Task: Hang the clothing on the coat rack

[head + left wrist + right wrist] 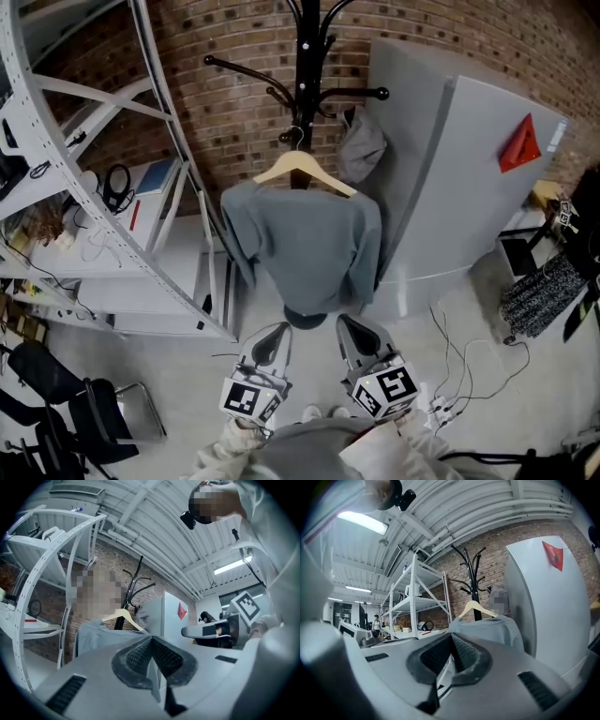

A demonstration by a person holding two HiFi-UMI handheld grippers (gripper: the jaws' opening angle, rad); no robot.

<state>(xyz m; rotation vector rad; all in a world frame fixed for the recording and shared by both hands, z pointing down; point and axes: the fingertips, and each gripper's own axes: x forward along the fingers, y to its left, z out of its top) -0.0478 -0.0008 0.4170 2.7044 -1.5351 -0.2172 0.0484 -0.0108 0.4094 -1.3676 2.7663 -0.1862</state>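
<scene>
A grey sweater (pixel 305 248) hangs on a wooden hanger (pixel 305 169), which is hooked on the black coat rack (pixel 307 66) by the brick wall. The same sweater (pixel 93 634) and hanger (pixel 123 617) show in the left gripper view, and the sweater (pixel 487 627) under its hanger (pixel 476 607) in the right gripper view. My left gripper (pixel 269 344) and right gripper (pixel 361 339) hover side by side just below the sweater's hem, apart from it. Both are shut with nothing between the pads. A grey cap (pixel 361 150) hangs on a rack hook.
A white metal shelving unit (pixel 103 187) stands at the left. A grey cabinet (pixel 469 178) with a red triangle sign stands right of the rack. Cables (pixel 459 366) lie on the floor at the right. A black chair (pixel 84 412) is at the lower left.
</scene>
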